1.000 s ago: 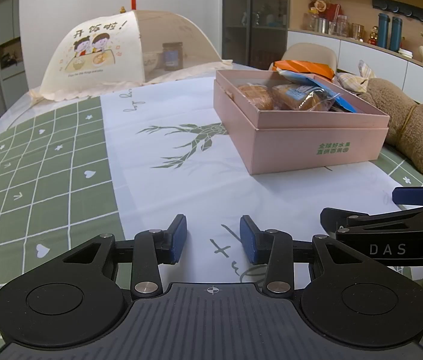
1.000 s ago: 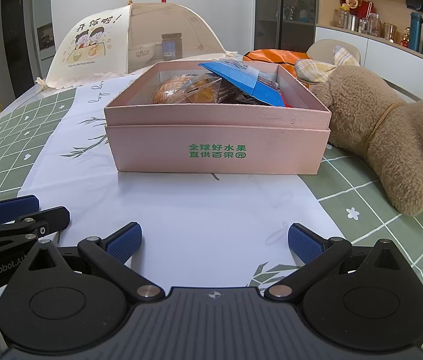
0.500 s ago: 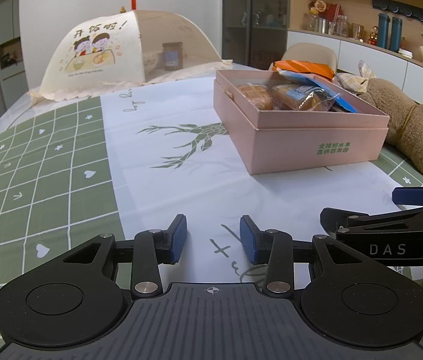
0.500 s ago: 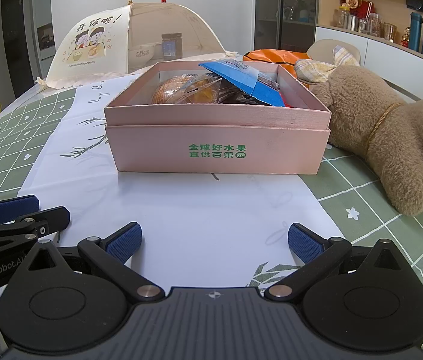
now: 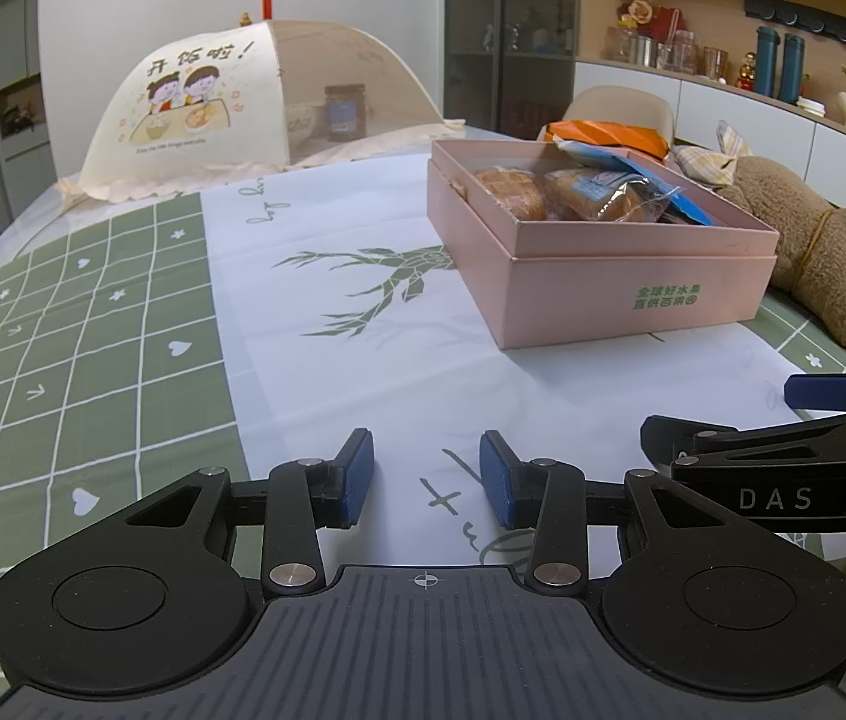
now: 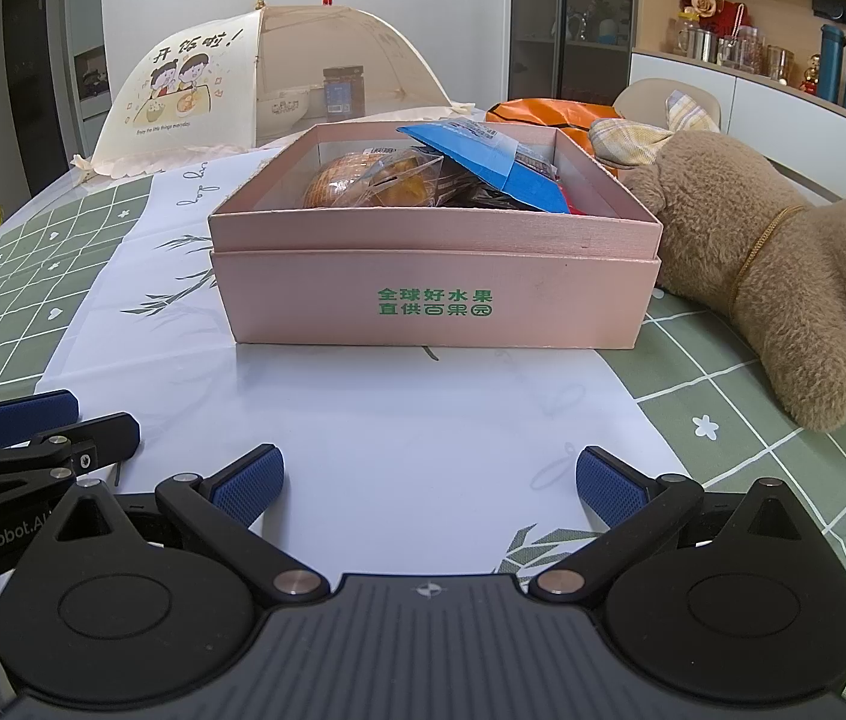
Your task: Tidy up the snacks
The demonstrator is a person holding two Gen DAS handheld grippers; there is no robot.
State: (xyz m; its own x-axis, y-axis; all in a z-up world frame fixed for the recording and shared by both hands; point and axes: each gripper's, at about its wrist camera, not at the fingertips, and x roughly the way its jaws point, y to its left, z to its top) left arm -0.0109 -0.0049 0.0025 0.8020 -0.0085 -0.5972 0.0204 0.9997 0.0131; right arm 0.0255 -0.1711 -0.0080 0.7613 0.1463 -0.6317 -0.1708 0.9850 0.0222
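Observation:
A pink box (image 6: 435, 300) (image 5: 633, 294) with green lettering stands open on the white and green tablecloth. Inside lie wrapped bread snacks (image 6: 375, 183) (image 5: 549, 195) and a blue packet (image 6: 495, 165) that leans on the far side. My right gripper (image 6: 430, 480) hovers low over the cloth in front of the box, wide open, nothing between its blue pads. My left gripper (image 5: 426, 477) is to the box's near left, partly open and empty. Each gripper shows at the edge of the other's view.
A brown plush toy (image 6: 783, 276) (image 5: 831, 252) lies right of the box. A mesh food cover (image 6: 255, 90) (image 5: 243, 108) stands at the table's far end over a jar and bowl. An orange bag (image 6: 549, 111) sits behind the box.

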